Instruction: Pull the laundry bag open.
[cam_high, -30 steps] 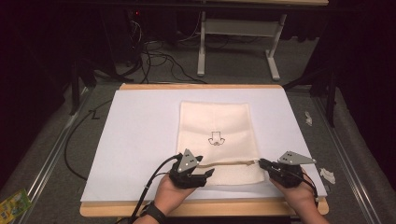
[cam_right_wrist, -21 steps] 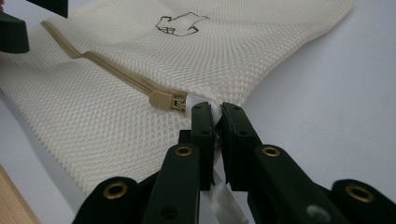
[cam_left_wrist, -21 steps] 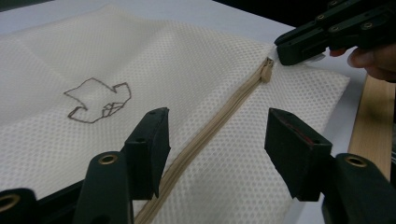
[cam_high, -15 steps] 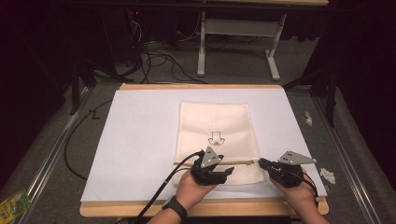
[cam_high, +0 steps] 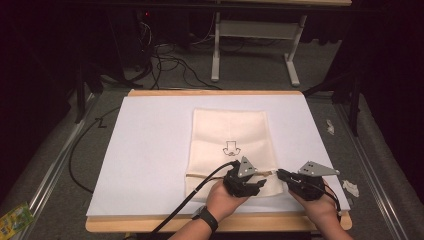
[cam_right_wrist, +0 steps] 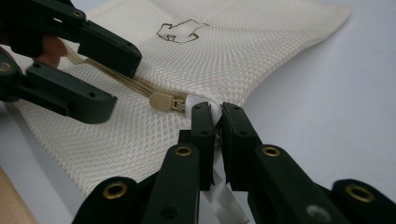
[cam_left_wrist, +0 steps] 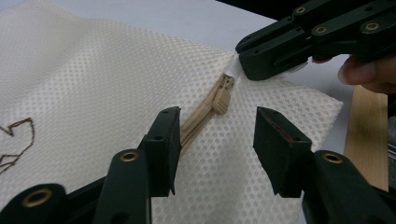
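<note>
A cream mesh zip bag (cam_high: 230, 130) lies flat on the white sheet (cam_high: 150, 150), its zipper running along the near edge. My right gripper (cam_right_wrist: 215, 109) is shut on the white tab (cam_right_wrist: 194, 100) at the zipper's right end. The tan zipper pull (cam_right_wrist: 161, 101) sits just beside that tab. My left gripper (cam_left_wrist: 217, 123) straddles the zipper tape just short of the pull (cam_left_wrist: 222, 98). Its jaws have just been closing, but the pads stand apart and touch nothing. In the high view the left gripper (cam_high: 257, 184) and right gripper (cam_high: 281, 175) are nearly tip to tip.
The wooden table edge (cam_high: 150, 224) runs along the front. Small crumpled white scraps (cam_high: 350, 187) lie at the right, off the sheet. A white table frame (cam_high: 255, 50) and cables stand on the floor behind. A green packet (cam_high: 12, 220) lies on the floor at left.
My left gripper has moved right along the bag's near edge, up to the right gripper, and its jaws have narrowed. The right gripper has stayed put.
</note>
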Motion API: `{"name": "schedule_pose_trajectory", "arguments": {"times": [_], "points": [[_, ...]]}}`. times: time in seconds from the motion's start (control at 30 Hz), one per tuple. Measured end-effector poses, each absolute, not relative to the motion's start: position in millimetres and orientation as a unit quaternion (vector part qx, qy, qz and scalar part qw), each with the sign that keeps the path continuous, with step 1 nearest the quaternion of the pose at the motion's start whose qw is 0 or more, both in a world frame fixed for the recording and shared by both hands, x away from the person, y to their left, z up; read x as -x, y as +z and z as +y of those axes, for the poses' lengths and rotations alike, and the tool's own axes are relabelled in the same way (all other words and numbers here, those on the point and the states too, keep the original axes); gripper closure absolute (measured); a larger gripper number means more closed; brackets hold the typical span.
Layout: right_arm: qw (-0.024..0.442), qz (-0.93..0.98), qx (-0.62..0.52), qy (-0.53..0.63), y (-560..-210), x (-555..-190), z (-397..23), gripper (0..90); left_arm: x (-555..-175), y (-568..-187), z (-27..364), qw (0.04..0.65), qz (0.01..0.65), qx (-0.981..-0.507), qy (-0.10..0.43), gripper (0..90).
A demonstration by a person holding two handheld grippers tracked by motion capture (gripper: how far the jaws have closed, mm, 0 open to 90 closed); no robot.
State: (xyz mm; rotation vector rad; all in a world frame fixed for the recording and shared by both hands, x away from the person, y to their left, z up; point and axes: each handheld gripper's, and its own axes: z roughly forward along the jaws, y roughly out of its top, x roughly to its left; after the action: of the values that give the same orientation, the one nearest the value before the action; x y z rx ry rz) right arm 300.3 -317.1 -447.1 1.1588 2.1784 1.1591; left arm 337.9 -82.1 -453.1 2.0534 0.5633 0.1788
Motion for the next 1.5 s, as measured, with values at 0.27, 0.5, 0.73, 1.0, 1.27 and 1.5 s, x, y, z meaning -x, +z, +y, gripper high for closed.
{"name": "schedule_pose_trajectory", "arguments": {"times": [0.27, 0.5, 0.73, 1.0, 1.27, 1.5], "points": [[0.208, 0.782, -0.414, 0.417, -447.3, -300.7, -316.8, 85.7, -338.6, -455.3, -95.6, 0.483, 0.234, -0.84, 0.077, 65.6], [0.208, 0.782, -0.414, 0.417, -446.6, -300.6, -316.3, 85.7, -336.5, -455.6, -103.3, 0.48, 0.232, -0.841, 0.092, 78.1], [0.213, 0.787, -0.41, 0.409, -445.9, -300.1, -313.6, 86.3, -332.7, -455.2, -105.6, 0.472, 0.229, -0.845, 0.108, 87.3], [0.214, 0.788, -0.409, 0.407, -445.5, -299.7, -311.9, 86.5, -333.9, -454.8, -102.0, 0.473, 0.231, -0.845, 0.098, 87.6], [0.219, 0.789, -0.41, 0.402, -445.9, -299.6, -310.5, 86.5, -335.7, -456.5, -96.3, 0.473, 0.236, -0.844, 0.091, 87.8], [0.219, 0.778, -0.43, 0.403, -445.7, -301.4, -320.3, 86.5, -339.9, -460.4, -82.1, 0.471, 0.253, -0.84, 0.089, 87.7]]}}
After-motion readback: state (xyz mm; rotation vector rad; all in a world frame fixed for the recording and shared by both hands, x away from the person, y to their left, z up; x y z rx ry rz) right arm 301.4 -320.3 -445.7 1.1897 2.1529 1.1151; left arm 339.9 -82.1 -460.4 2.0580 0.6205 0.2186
